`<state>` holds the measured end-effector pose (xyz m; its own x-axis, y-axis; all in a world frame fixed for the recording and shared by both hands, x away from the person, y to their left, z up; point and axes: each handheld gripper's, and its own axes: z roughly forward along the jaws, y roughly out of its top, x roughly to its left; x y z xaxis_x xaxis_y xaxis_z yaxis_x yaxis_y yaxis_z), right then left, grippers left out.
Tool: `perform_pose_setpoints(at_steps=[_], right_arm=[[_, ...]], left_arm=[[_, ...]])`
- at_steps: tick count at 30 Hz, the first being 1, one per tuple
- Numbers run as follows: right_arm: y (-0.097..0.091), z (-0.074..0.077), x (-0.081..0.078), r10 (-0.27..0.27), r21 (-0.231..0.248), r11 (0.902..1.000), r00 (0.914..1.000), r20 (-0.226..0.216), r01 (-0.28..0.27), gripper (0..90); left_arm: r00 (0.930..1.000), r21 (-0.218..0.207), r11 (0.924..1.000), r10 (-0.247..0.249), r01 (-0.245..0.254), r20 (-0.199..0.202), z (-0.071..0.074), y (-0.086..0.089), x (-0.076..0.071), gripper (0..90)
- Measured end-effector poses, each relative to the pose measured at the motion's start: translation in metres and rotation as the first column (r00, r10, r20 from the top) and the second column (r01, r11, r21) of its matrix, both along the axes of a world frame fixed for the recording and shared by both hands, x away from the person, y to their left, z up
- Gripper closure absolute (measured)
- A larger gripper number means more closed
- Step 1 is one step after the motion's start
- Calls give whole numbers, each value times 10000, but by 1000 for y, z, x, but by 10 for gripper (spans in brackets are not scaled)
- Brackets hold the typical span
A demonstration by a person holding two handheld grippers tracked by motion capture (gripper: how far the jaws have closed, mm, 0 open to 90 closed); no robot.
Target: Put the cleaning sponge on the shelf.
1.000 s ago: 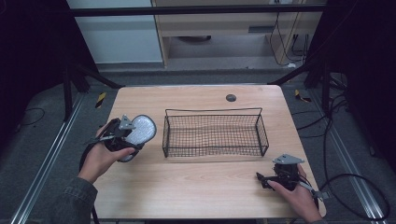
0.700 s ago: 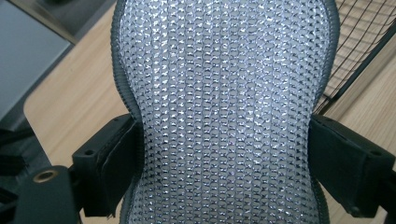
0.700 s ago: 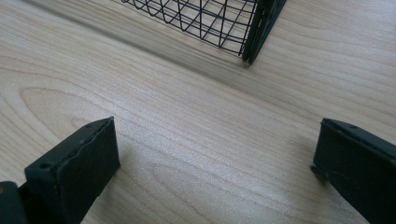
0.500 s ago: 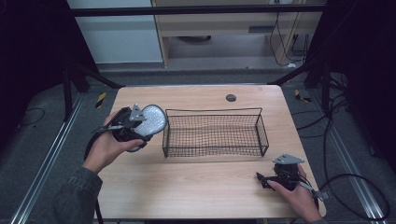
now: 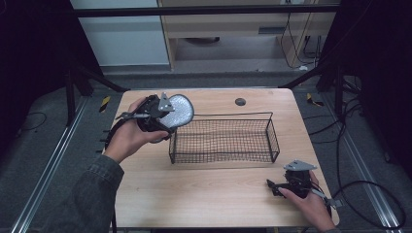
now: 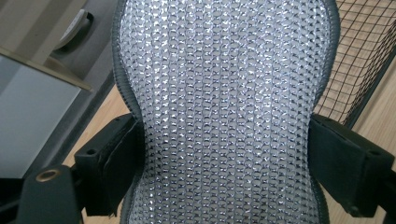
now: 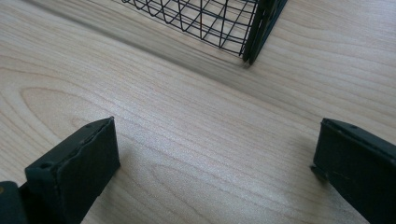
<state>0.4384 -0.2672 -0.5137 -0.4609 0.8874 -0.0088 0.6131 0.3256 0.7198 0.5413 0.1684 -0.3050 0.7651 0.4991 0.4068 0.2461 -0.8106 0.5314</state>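
Observation:
A silvery mesh-covered piece with a dark rim, shaped like a shoe sole, hangs in the air just off the left end of the black wire basket. My left gripper is shut on its narrow waist. In the left gripper view both pads press on the sides of the silvery piece, and the jaws have just been closing on it. My right gripper rests low on the table at the front right, open, with bare wood between the jaws. A corner of the basket lies ahead of it.
The basket stands empty in the middle of the wooden table. A small dark round spot sits near the far edge. Cables trail on the floor at the right, and metal rails run along the left.
My left hand has risen and moved right and farther back, carrying the silvery piece from the table's left side up to the basket's left end. The right hand has stayed still.

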Motion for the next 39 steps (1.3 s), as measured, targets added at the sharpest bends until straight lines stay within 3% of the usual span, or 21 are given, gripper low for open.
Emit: perform_pose_setpoints(at_steps=[12, 27, 39], right_arm=[[0, 0, 0, 42, -30, 10000, 10000, 45, -42, 4], [0, 0, 0, 6, 39, 10000, 10000, 6, -6, 4], [0, 0, 1, 54, -13, 10000, 10000, 46, -54, 4]], left_arm=[[9976, 402, 9969, -667, 674, -172, -5, -35, 8, 149], [9933, 663, 9925, -984, 1023, -603, -21, -55, 20, 163], [9890, 823, 9873, -1301, 1357, -704, -35, -70, 23, 163]])
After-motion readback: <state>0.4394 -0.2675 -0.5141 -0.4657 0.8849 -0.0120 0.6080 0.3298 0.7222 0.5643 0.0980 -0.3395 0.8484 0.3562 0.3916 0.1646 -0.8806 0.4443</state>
